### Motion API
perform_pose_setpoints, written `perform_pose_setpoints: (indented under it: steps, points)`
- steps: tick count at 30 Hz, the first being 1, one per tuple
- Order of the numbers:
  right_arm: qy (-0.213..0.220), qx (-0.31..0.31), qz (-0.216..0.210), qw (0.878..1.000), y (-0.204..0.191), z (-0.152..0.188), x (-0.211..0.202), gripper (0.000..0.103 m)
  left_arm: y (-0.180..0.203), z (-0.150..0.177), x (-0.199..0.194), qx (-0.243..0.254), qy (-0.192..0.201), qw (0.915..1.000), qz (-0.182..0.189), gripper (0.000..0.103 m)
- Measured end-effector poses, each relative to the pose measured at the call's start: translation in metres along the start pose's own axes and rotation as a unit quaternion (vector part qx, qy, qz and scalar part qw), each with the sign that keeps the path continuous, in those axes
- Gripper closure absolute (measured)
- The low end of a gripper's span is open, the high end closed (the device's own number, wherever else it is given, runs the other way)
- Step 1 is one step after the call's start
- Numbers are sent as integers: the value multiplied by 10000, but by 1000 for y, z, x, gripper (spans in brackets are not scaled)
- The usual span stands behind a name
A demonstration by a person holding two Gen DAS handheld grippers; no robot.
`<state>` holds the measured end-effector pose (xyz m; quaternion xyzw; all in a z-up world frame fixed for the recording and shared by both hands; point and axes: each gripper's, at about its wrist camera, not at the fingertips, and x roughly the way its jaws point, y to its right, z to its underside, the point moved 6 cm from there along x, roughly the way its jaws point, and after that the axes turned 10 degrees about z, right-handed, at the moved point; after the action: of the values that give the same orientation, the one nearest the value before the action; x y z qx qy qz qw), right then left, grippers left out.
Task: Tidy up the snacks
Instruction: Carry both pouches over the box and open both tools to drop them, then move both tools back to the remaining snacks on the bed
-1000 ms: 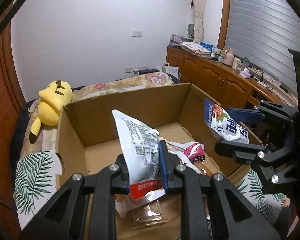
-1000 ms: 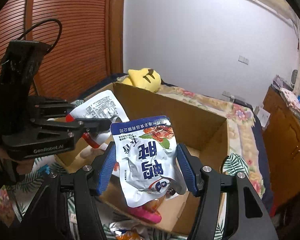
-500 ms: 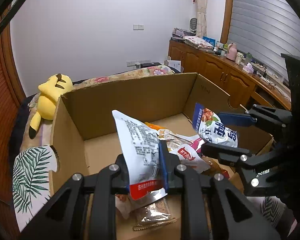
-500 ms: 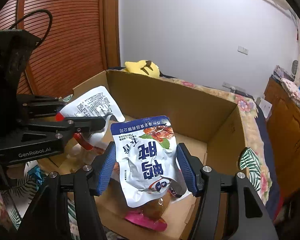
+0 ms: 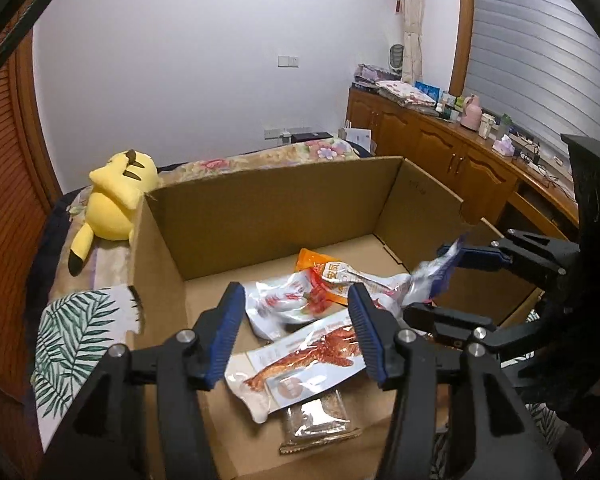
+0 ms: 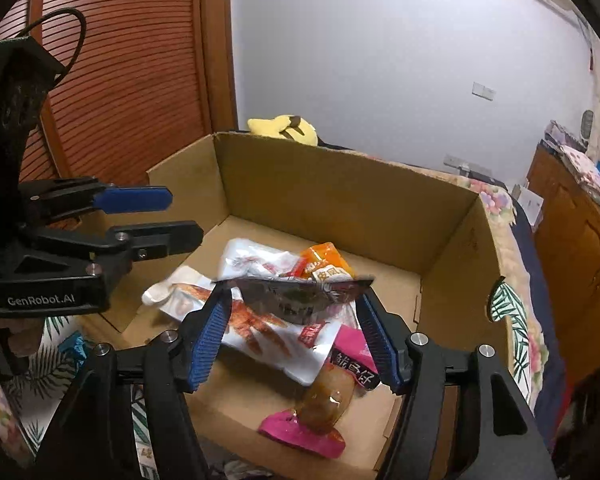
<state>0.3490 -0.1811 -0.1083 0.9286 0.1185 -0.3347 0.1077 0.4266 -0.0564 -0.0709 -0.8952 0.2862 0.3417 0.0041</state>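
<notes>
Both pouches dropped into box [image 5: 260,216], left tool [image 5: 296,334] just opened, empty, right tool [image 6: 296,336] widening, blurred pouch [image 6: 296,294] between pads.

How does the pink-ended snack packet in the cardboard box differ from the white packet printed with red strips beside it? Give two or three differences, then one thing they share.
1. The pink-ended packet has magenta ends; the white packet is mostly white with red printed strips.
2. The pink-ended packet has a clear, bulging middle showing brown food; the white packet looks flat and opaque.
3. The pink-ended packet looks smaller than the white packet.

Both lie inside the cardboard box.
</notes>
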Motion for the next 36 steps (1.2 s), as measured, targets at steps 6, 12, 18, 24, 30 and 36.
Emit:
perform_pose_setpoints:
  steps: [6,12,18,24,30,36]
  points:
    - [268,64,95,9996,2,-9,-28,20,4,-3,-34,-8,259,9997,-49,45]
    - [501,298,-2,9983,5,1,-71,20,12,0,-78,63,588,9982,-12,14]
    - [623,273,22,9977,0,26,-112,20,22,19,-117,78,740,9972,56,13]
    - [524,176,103,9984,-9,56,-128,20,19,57,-139,-123,686,9975,95,13]
    - [212,150,126,9996,-15,88,-112,21,8,101,-137,-304,434,9986,-46,13]
    - [-253,226,142,9993,-12,114,-79,21,-5,141,-124,-544,152,9983,-132,13]
